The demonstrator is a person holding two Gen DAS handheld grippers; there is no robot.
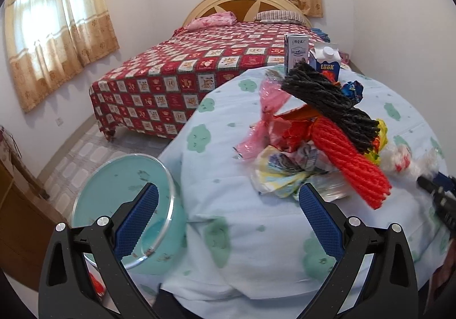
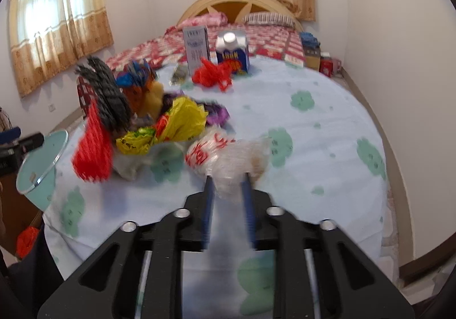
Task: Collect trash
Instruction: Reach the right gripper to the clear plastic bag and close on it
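A pile of trash lies on the pale blue tablecloth (image 1: 242, 219): a red rope bundle (image 1: 350, 159), a dark rope bundle (image 1: 327, 102), pink plastic (image 1: 270, 108) and crumpled wrappers (image 1: 285, 173). My left gripper (image 1: 228, 190) is open over the table's near edge, just short of the wrappers, with nothing between its fingers. In the right wrist view my right gripper (image 2: 227, 182) has its fingers close together on a clear plastic bag with red print (image 2: 228, 156), which bulges out ahead of the tips. A yellow bag (image 2: 182, 119) lies to its left.
A pale green bin (image 1: 122, 176) with a clear rim stands on the floor left of the table, also visible as the bin (image 2: 42, 153). Two cartons (image 2: 196, 45) (image 2: 232, 54) and a red bag (image 2: 213, 75) stand at the table's far side. A bed (image 1: 185, 71) lies beyond.
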